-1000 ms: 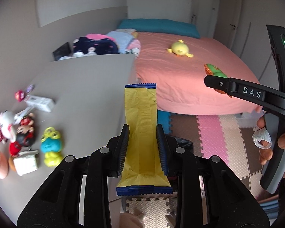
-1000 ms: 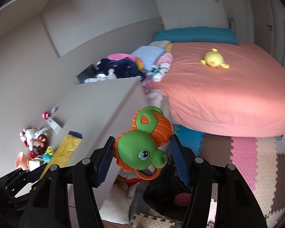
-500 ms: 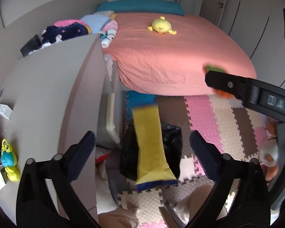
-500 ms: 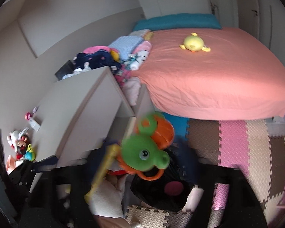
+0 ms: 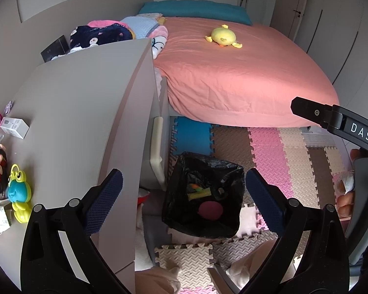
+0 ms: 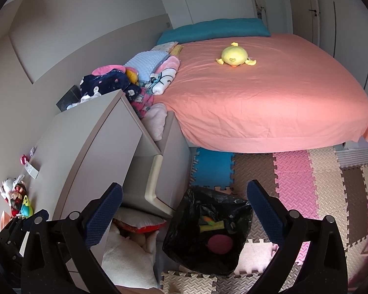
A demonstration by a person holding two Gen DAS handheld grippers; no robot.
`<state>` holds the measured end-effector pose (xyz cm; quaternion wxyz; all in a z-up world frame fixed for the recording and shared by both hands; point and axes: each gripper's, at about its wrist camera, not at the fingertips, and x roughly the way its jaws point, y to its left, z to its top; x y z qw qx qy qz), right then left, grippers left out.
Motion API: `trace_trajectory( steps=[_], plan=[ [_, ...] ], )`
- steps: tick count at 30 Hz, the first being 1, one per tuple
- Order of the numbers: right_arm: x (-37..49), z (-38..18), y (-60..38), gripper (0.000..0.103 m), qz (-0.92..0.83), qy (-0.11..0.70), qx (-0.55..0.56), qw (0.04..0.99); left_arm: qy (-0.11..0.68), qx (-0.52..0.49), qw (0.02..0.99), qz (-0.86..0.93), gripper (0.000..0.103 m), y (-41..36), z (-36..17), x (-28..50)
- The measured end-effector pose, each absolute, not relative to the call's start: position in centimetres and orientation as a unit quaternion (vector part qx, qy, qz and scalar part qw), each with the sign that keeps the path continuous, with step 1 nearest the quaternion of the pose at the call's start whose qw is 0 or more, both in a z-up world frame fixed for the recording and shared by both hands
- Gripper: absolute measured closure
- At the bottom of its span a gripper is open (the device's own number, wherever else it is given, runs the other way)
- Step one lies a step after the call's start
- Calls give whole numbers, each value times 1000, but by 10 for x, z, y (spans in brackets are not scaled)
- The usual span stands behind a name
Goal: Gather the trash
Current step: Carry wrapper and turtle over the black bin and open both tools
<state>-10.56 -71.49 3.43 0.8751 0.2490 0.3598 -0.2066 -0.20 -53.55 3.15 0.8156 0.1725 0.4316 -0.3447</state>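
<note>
Both loads have left the grippers since the earlier frames: the yellow wrapper (image 5: 199,193) and the green-and-orange toy (image 5: 195,186) that were pinched a second ago now lie inside the black trash bag (image 5: 203,171) on the floor, beside a round pink thing (image 5: 210,210). Left gripper (image 5: 184,193) has just been opening and now stands with its jaws spread wide above the bag's mouth, nothing between its blue pads (image 5: 105,196). Right gripper (image 6: 184,208) has just been opening too; its jaws are equally spread over the same bag (image 6: 208,264), nothing between them.

From the right wrist view the wrapper (image 6: 212,226) lies toward the bag's far wall, with the toy (image 6: 207,220) just behind it. The bag sits on the foam puzzle mat (image 5: 269,152), near the foot of the grey desk (image 5: 85,112) and short of the pink bed (image 5: 233,80). On the desk's left edge stand small figurines, among them a blue-and-green frog toy (image 5: 18,193), and a white box (image 5: 13,127). A yellow plush duck (image 5: 223,36) rests on the bed. A person's hand (image 5: 346,198) shows at the right edge of the left wrist view, gripping the other handle.
</note>
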Motion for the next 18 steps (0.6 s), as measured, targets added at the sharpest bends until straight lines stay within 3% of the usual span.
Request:
trace_trajectory(
  steps=[18],
  plan=[
    [-65,57,-643,2,-132,361,213,898,410,156,846,-304,6,-450,58,25]
  ],
)
